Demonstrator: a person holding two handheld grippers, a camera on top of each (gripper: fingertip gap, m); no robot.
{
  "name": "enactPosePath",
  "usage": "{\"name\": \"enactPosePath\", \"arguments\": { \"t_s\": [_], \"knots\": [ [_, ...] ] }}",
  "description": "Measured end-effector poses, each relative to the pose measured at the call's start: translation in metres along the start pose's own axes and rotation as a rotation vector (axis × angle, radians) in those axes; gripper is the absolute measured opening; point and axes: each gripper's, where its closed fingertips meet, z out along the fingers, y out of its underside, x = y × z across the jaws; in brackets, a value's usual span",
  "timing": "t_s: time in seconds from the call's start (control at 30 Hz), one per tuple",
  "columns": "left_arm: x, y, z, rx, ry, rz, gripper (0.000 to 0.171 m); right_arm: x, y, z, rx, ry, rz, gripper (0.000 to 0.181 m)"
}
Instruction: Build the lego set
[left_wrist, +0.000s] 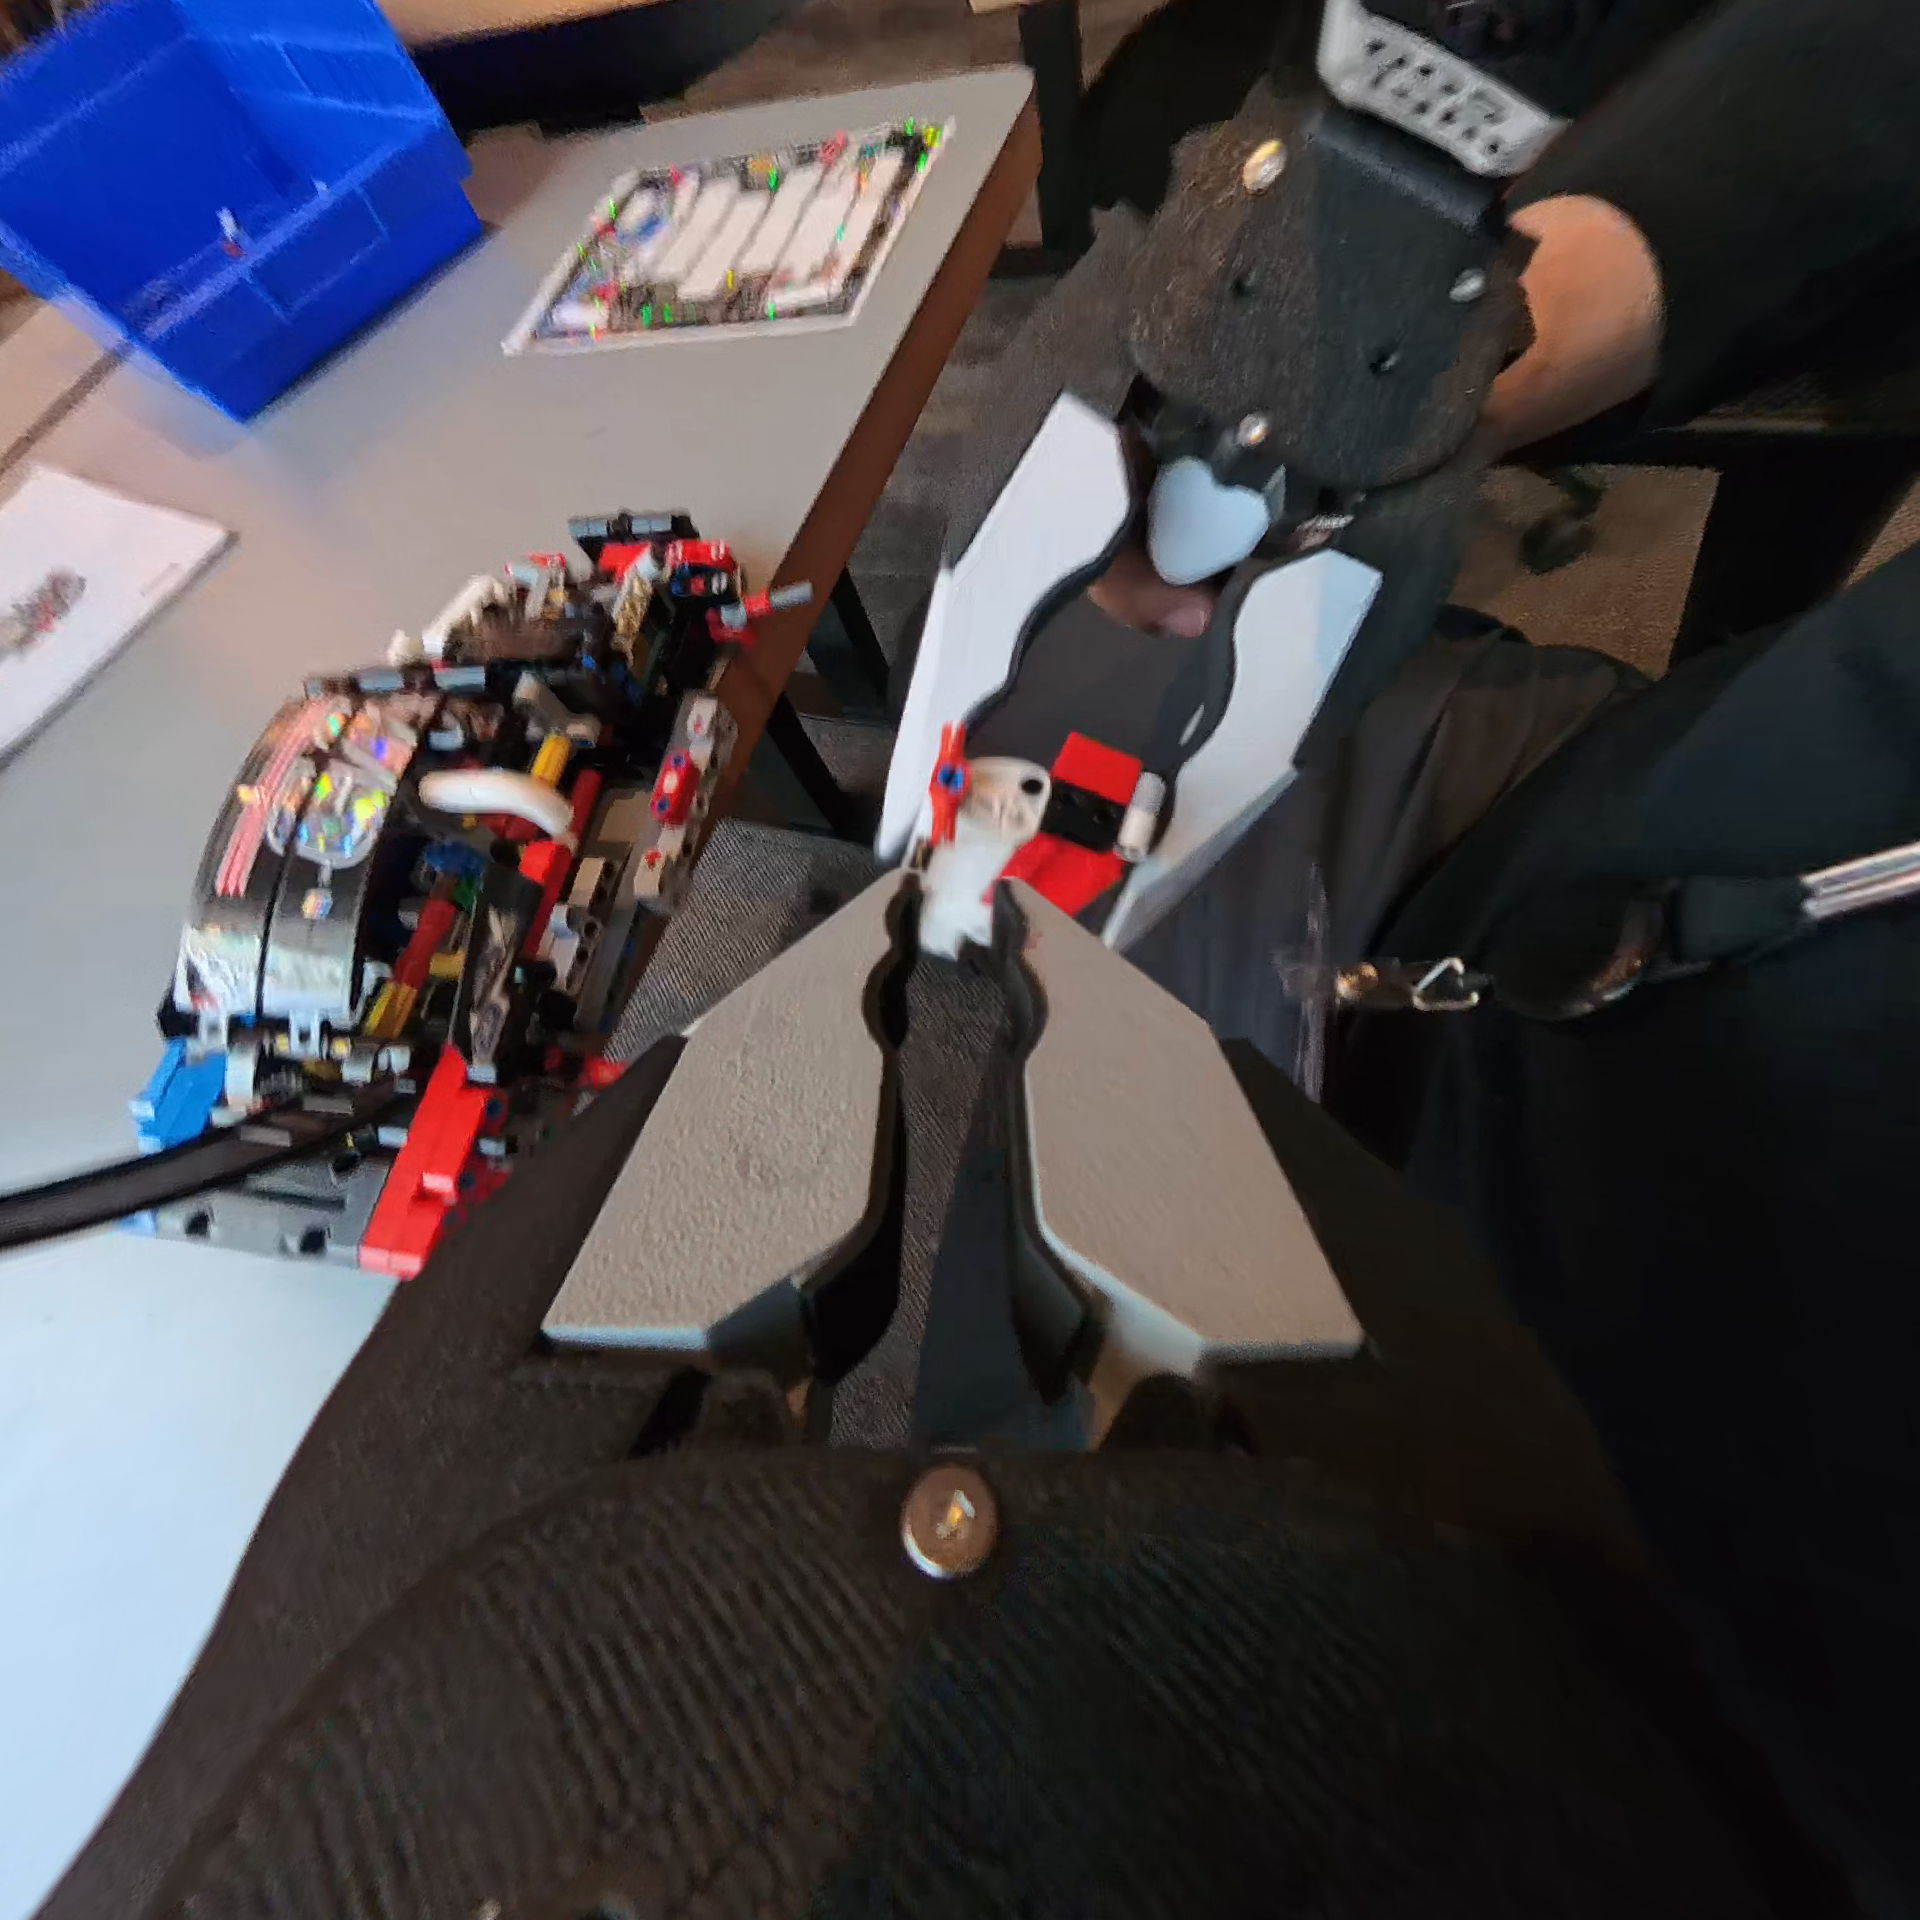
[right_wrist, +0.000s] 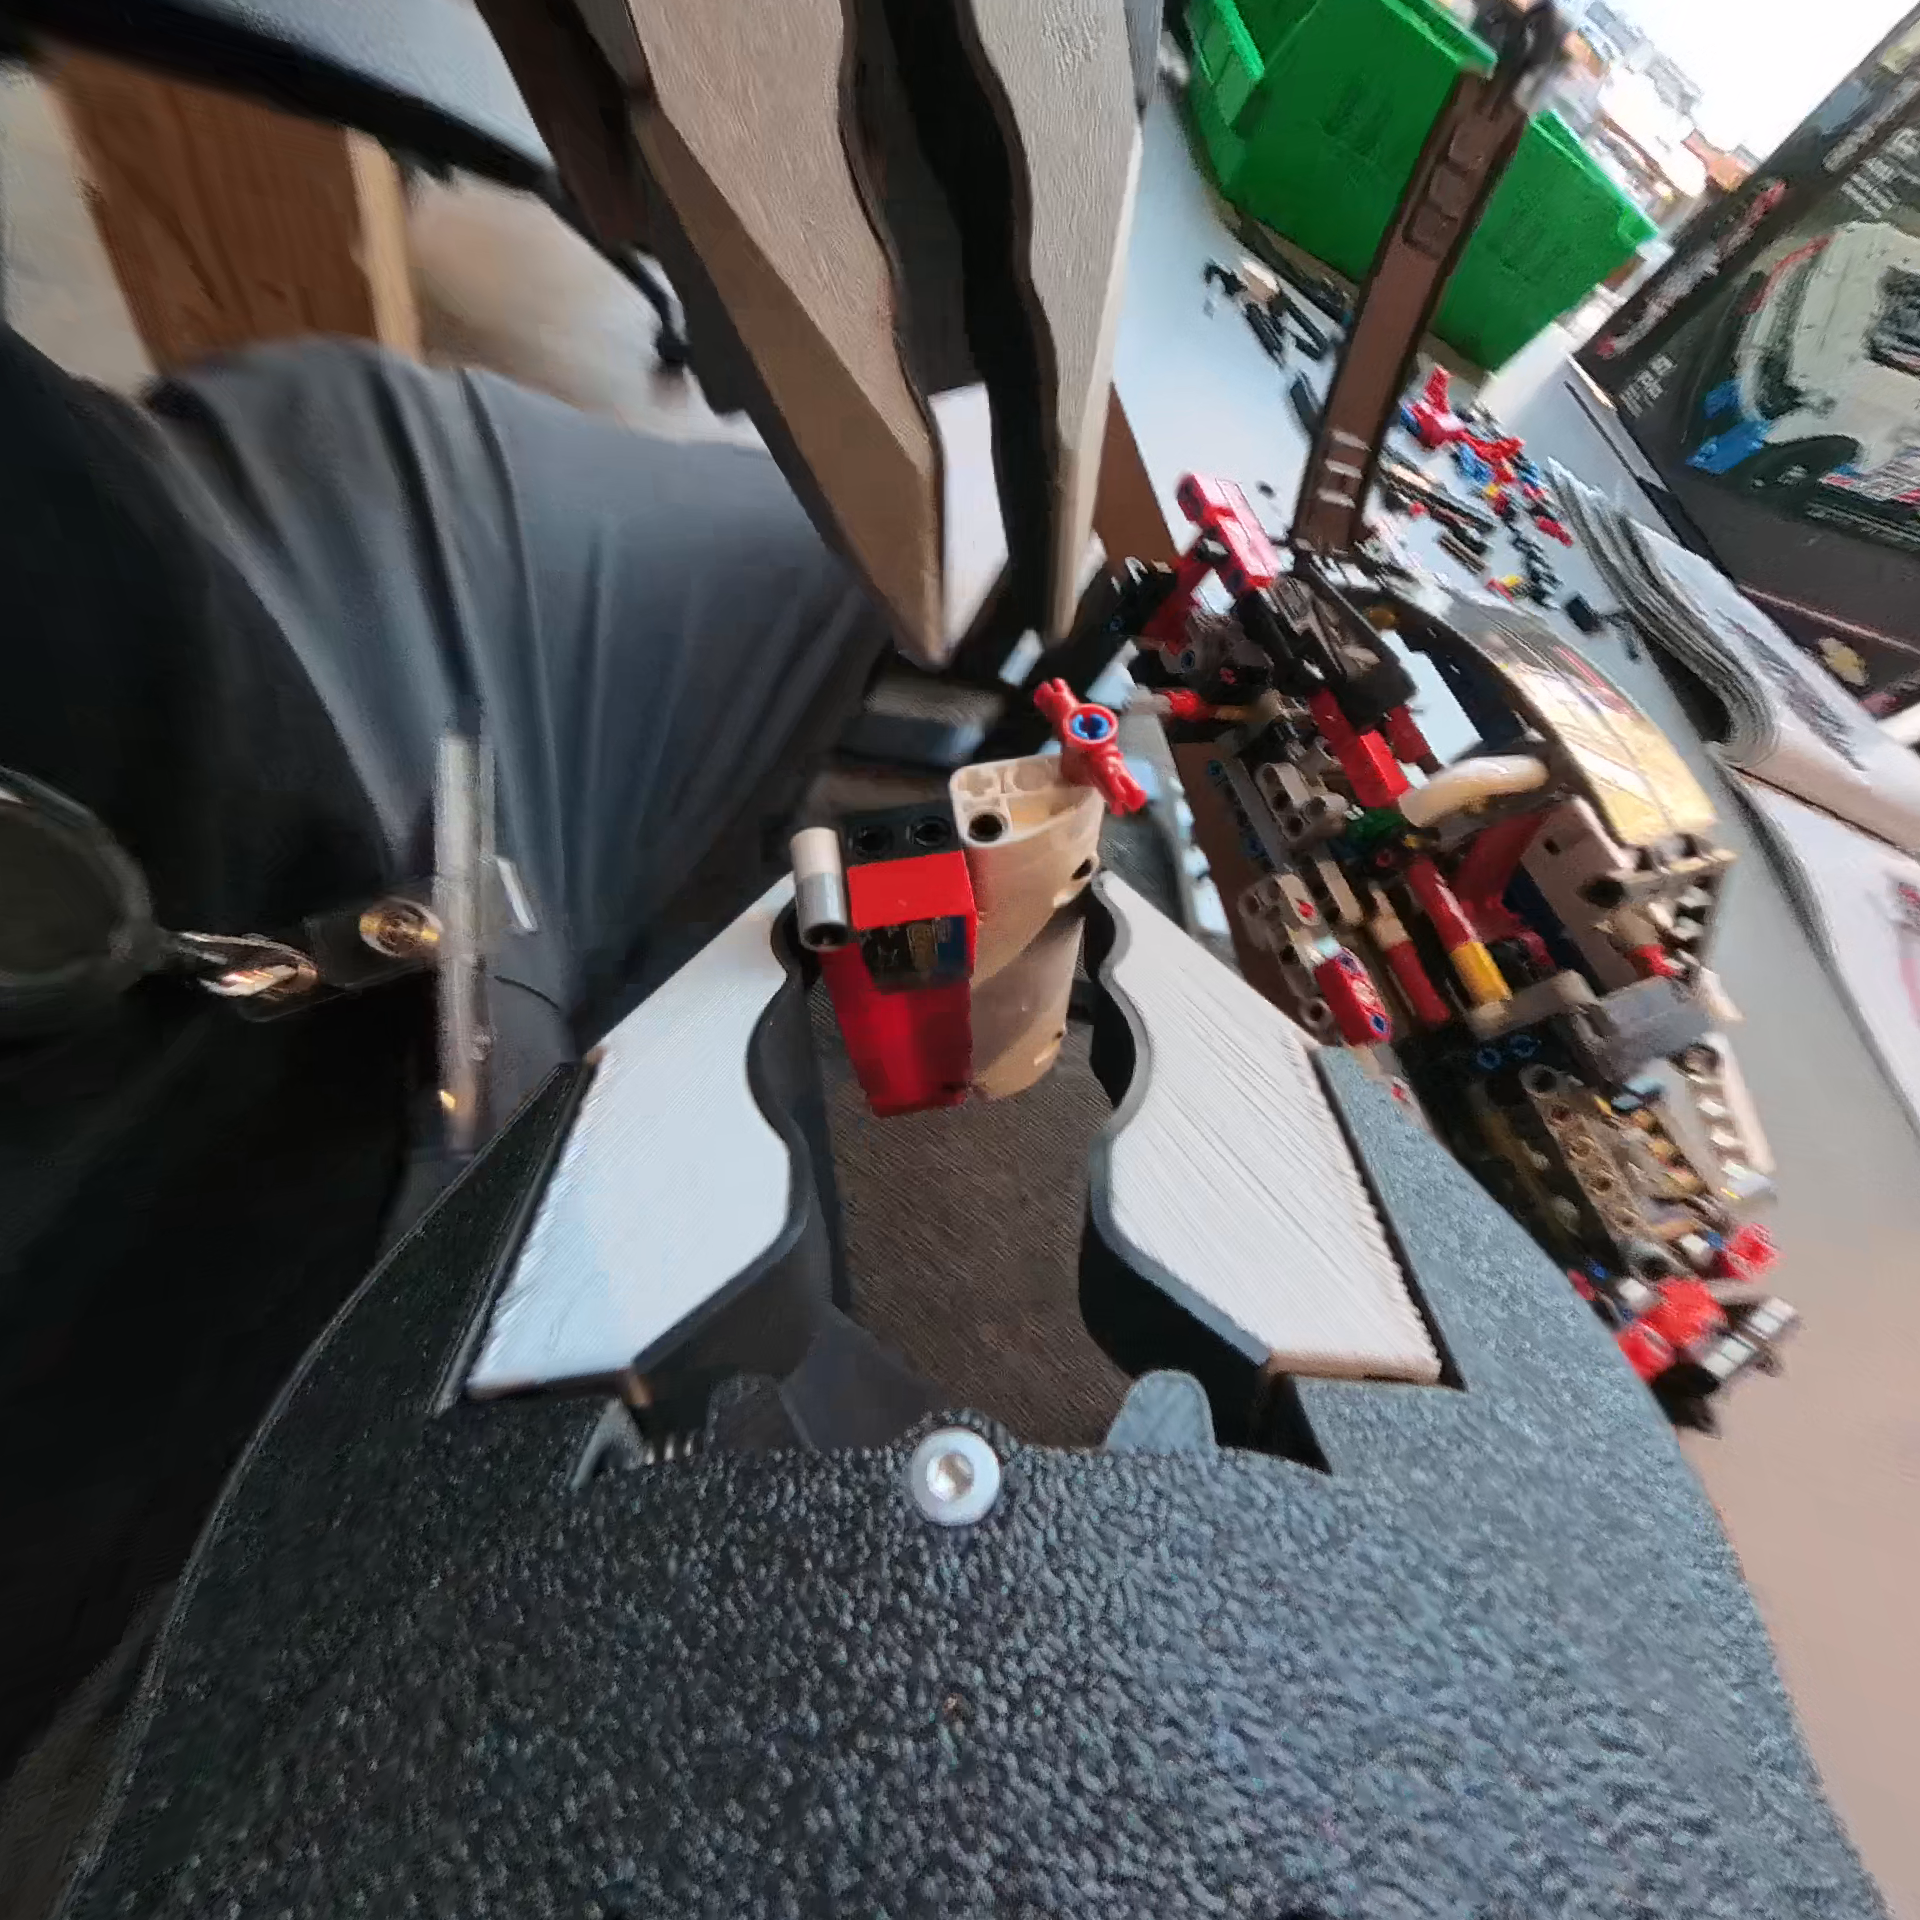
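Left wrist view: our left hand-held gripper was nearly closed, tips pinching the white end of a small sub-assembly of white, red and black parts with a red pin. The right hand-held gripper faced it from the far side, jaws part open around the red/black end of the same piece. All of this hung off the desk edge, just right of the main model. The model looked well advanced: curved black bodywork with stickers on, dense red, yellow and grey framing exposed at the side. We judged the build past halfway, with this sub-assembly not yet mounted. Beyond the model lay a printed sheet, a blue bin far left of it and an open booklet at the left edge.

Right wrist view: the right hand-held gripper had its jaws moderately open, bracketing the sub-assembly; whether they actually gripped it, we couldn't tell. The left gripper's fingers came in from above. The main model sat just right of the piece on the white desk. Beyond the model: loose parts scattered, so plenty was left to fit. Green bins, the set's box and a manual stood further back. Grey carpet was below.
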Motion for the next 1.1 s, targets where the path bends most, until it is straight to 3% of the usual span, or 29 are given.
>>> {"name": "enactPosePath", "arguments": {
  "t_s": [0.13, 0.23, 0.33, 0.63, 0.7, 0.9, 1.0, 1.1],
  "knots": [
    [0.002, 0.034, -0.005, -0.123, 0.102, -0.31, 0.04, 0.017, 0.021, -0.003, -0.214, 0.166, -0.135, 0.049],
    [0.021, 0.025, -0.002, -0.008, 0.213, -0.528, 0.041, 0.032, 0.03, -0.008, -0.452, 0.328, -0.396, 0.049],
    [0.017, 0.02, 0.006, 0.063, 0.134, -0.593, 0.04, 0.031, 0.027, -0.004, -0.561, 0.365, -0.518, 0.048],
    [0.011, -0.001, 0.019, 0.152, 0.035, -0.649, 0.047, 0.029, -0.009, 0.001, -0.588, 0.39, -0.578, 0.048],
    [0.008, -0.005, 0.02, 0.176, 0.031, -0.661, 0.035, 0.03, -0.015, 0.001, -0.588, 0.401, -0.594, 0.048],
    [0.018, -0.011, 0.011, 0.231, 0.198, -0.623, 0.027, 0.025, -0.025, -0.007, -0.504, 0.406, -0.595, 0.048],
    [0.023, -0.013, 0.001, 0.249, 0.343, -0.501, 0.027, 0.021, -0.035, -0.011, -0.408, 0.431, -0.605, 0.049],
    [0.025, 0.0, -0.007, 0.172, 0.433, -0.33, 0.026, 0.011, -0.037, -0.01, -0.315, 0.385, -0.565, 0.049]
  ]
}}
